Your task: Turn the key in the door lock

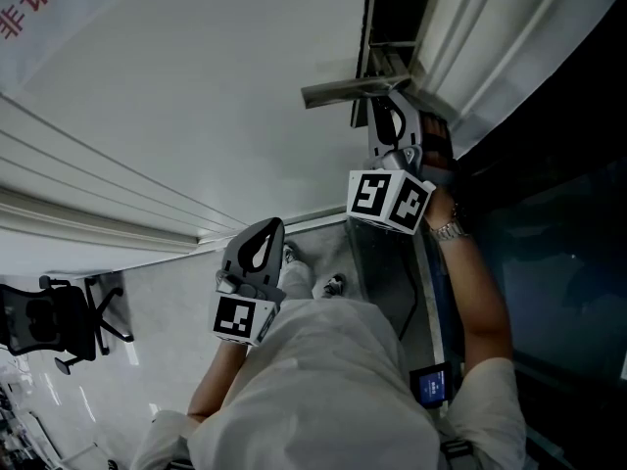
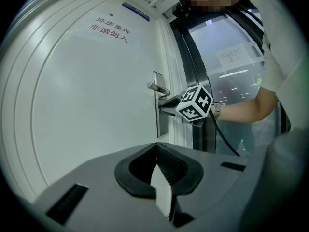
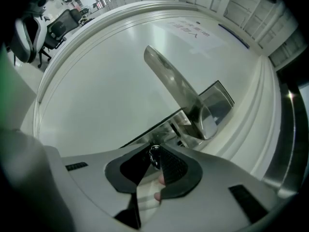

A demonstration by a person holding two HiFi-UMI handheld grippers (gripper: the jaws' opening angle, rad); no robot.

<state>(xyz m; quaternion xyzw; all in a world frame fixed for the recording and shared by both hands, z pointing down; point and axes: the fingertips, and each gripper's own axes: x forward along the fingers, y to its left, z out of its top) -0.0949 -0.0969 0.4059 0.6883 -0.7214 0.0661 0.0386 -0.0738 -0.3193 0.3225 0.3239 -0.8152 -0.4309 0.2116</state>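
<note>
The right tool, the nearer one, points level at the lock plate just under the door handle and pinches the key, which lies straight ahead along its jaws, while the left tool hangs well back, closed and empty.

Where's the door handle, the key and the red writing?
door handle (image 3: 176, 83): right gripper view, middle of the lever.
key (image 3: 154, 156): right gripper view, its shiny visible end.
red writing (image 2: 110, 31): left gripper view, centre of the characters.
</note>
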